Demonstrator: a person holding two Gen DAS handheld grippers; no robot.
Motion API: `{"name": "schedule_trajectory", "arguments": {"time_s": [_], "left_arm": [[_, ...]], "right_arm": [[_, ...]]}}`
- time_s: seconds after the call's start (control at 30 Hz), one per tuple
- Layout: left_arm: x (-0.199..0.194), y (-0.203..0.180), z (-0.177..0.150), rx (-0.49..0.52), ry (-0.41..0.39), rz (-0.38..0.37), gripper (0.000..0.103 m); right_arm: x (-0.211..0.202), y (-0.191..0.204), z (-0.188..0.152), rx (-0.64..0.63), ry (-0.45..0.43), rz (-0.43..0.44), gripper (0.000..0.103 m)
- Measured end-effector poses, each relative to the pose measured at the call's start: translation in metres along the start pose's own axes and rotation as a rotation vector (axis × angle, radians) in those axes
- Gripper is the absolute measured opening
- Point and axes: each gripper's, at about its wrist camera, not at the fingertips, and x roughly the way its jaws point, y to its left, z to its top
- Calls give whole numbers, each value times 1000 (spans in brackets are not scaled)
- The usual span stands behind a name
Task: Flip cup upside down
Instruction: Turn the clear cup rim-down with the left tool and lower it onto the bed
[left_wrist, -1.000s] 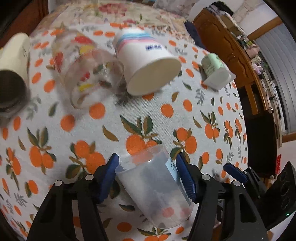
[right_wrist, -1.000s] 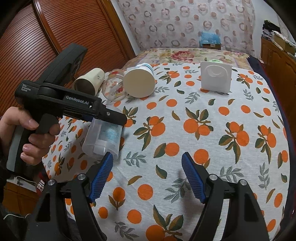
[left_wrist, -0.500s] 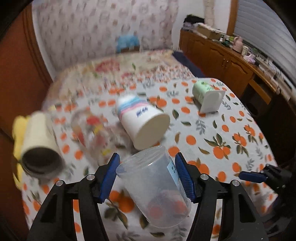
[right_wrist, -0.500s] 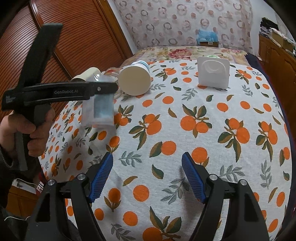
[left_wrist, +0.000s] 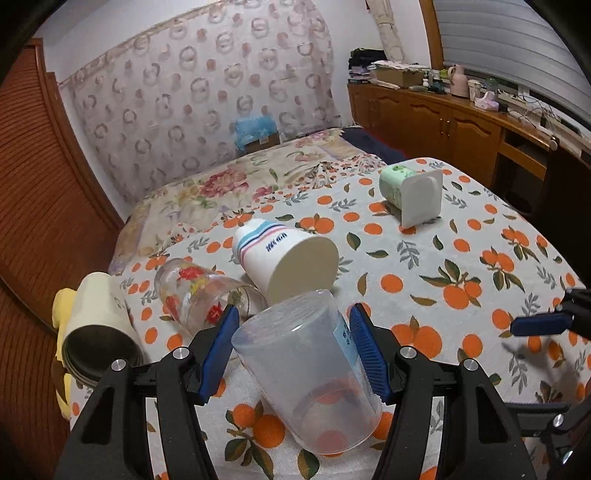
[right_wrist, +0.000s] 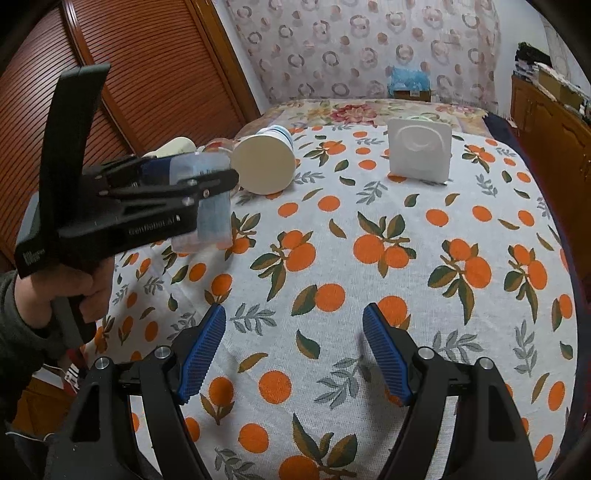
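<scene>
Two sets of tongs are in play: the left tongs (left_wrist: 290, 352) pinch a clear plastic cup (left_wrist: 306, 373) by its sides, lifted off the tabletop (right_wrist: 424, 295), closed base tilted up and away, mouth toward the camera; a pale blue label on it is too blurred to read. "GenRobot.AI" shows on the left tool's body from the right wrist view. The right tongs (right_wrist: 294, 354) hang spread wide, nothing between them, over bare orange-print cloth with plenty of room. Beyond lie a striped paper cup (left_wrist: 284, 260) with unreadable blue lettering, a flowered glass (left_wrist: 199, 291), a cream tumbler (left_wrist: 96, 328) near the left edge, and a green-and-white tub (left_wrist: 413, 192). A louvred wooden door (right_wrist: 122, 74) stands left; cabinets (left_wrist: 443, 122) line the right.
</scene>
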Motion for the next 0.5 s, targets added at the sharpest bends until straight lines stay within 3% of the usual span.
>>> {"name": "schedule_trajectory", "arguments": {"time_s": [0.5], "left_arm": [[-23,1,-24,-55,-47,-38,59]], "right_arm": [[-10,4,-9,-22,-52,-34,79]]}}
